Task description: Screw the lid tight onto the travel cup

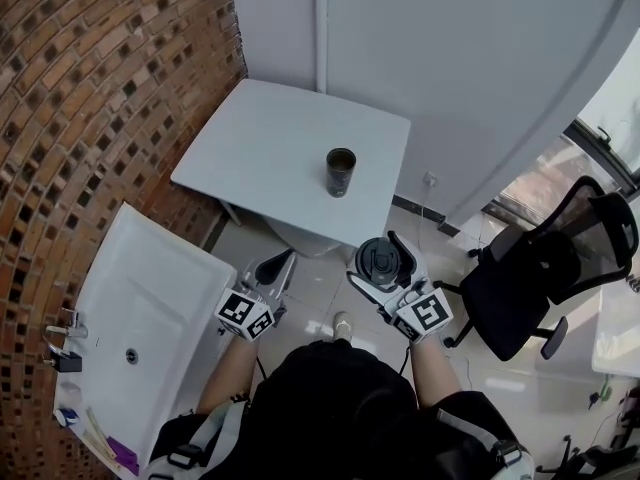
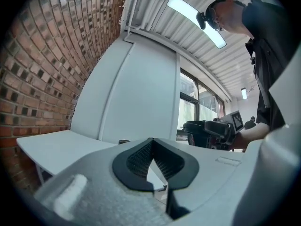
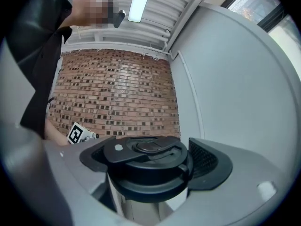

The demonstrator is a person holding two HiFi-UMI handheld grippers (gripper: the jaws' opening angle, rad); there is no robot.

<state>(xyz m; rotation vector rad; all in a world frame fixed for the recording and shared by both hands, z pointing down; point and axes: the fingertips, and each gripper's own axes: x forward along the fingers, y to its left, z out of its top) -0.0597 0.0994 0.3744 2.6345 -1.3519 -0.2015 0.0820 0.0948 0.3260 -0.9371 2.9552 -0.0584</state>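
A dark travel cup (image 1: 340, 172) stands upright and uncovered near the front right of the white table (image 1: 270, 138). My right gripper (image 1: 385, 265) is shut on the black lid (image 1: 380, 260), held in the air below the table's front edge, short of the cup. In the right gripper view the lid (image 3: 148, 166) sits between both pads (image 3: 203, 158). My left gripper (image 1: 276, 268) hangs to the left of it, shut and empty; its pads (image 2: 162, 161) meet at the tip. From the left gripper view the lid (image 2: 200, 133) shows at the right.
A white sink counter (image 1: 140, 298) runs along the brick wall at the left, with small items at its near end. A black office chair (image 1: 540, 268) stands on the floor at the right. White wall panels rise behind the table.
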